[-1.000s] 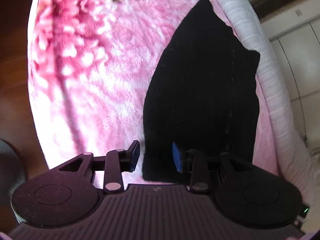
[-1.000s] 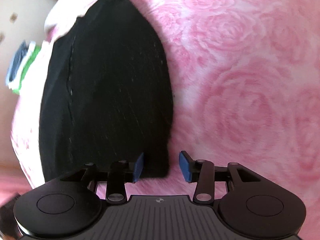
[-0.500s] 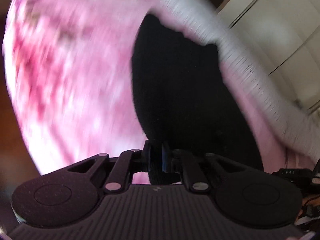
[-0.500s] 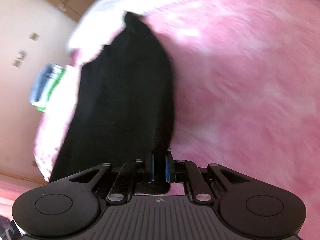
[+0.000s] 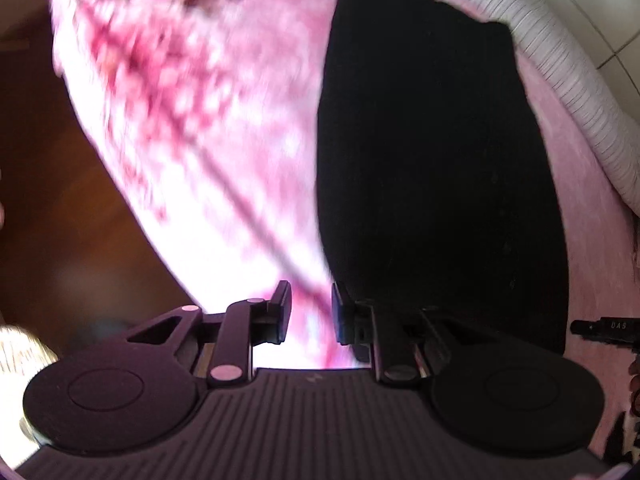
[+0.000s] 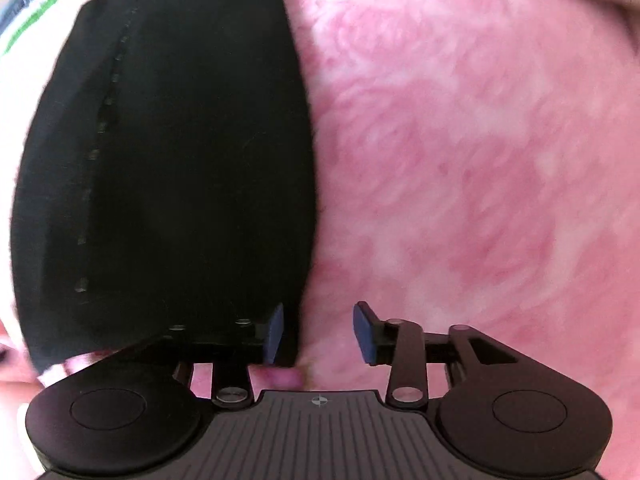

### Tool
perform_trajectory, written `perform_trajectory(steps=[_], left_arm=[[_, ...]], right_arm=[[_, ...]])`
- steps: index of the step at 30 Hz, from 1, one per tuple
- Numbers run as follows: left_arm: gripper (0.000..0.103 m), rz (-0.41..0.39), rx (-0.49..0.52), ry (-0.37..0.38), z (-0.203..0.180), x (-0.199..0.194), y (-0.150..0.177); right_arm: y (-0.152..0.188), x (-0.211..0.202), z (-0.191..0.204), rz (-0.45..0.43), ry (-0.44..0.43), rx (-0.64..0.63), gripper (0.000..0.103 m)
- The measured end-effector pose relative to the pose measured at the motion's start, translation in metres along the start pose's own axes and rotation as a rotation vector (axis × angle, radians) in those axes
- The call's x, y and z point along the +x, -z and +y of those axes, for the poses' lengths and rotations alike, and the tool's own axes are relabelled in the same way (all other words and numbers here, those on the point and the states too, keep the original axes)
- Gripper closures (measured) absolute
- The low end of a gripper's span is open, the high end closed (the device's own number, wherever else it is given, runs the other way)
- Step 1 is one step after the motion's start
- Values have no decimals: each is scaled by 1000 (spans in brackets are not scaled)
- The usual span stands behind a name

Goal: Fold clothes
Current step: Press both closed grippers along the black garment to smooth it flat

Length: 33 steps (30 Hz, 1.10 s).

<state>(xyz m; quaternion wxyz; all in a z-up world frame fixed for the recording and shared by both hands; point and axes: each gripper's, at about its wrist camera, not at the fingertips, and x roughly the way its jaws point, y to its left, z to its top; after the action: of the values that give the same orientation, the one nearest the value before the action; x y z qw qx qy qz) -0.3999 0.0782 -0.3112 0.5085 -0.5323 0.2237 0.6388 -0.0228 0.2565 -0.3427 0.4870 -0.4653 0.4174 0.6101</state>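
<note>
A black folded garment (image 5: 432,152) lies flat on a pink floral blanket (image 5: 208,112). In the left wrist view it fills the right half, with my left gripper (image 5: 310,314) open and empty just off its near left corner. In the right wrist view the garment (image 6: 180,160) fills the left half, with a line of stitching down its left side. My right gripper (image 6: 318,332) is open and empty at the garment's near right corner, its left finger over the cloth edge.
A white ribbed pillow edge (image 5: 568,76) runs along the far right of the bed. Brown wooden floor (image 5: 48,184) lies beyond the blanket's left edge. A green and white stack (image 6: 28,20) sits at the far left. A black device (image 5: 604,330) lies at right.
Both grippers were shut on the garment's near corners half a second ago; both have now opened and let it go. The garment lies flat, folded narrower.
</note>
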Motion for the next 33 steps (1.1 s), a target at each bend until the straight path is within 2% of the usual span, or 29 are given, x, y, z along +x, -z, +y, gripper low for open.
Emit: perform_trajectory(steps=[2, 4, 8, 12, 18, 27, 30, 33], left_arm=[[86, -26, 49, 17, -15, 6, -16], [86, -42, 99, 36, -37, 24, -33], [86, -51, 173, 59, -70, 66, -60], [86, -66, 229, 76, -86, 109, -100], [86, -104, 354, 91, -102, 167, -171], [86, -160, 456, 101, -125, 249, -291], [86, -182, 460, 111, -132, 274, -331], [85, -208, 469, 122, -142, 294, -370]], right_arm=[[-13, -7, 7, -60, 27, -28, 62], [-26, -8, 16, -101, 4, -41, 62], [-55, 10, 40, -122, -38, -91, 62], [-90, 28, 70, -186, -81, -183, 62], [-154, 64, 100, -276, -87, -272, 62], [-281, 138, 131, -377, -71, -331, 62], [-325, 152, 133, -387, -114, -333, 60], [-364, 155, 133, -429, -113, -347, 59]])
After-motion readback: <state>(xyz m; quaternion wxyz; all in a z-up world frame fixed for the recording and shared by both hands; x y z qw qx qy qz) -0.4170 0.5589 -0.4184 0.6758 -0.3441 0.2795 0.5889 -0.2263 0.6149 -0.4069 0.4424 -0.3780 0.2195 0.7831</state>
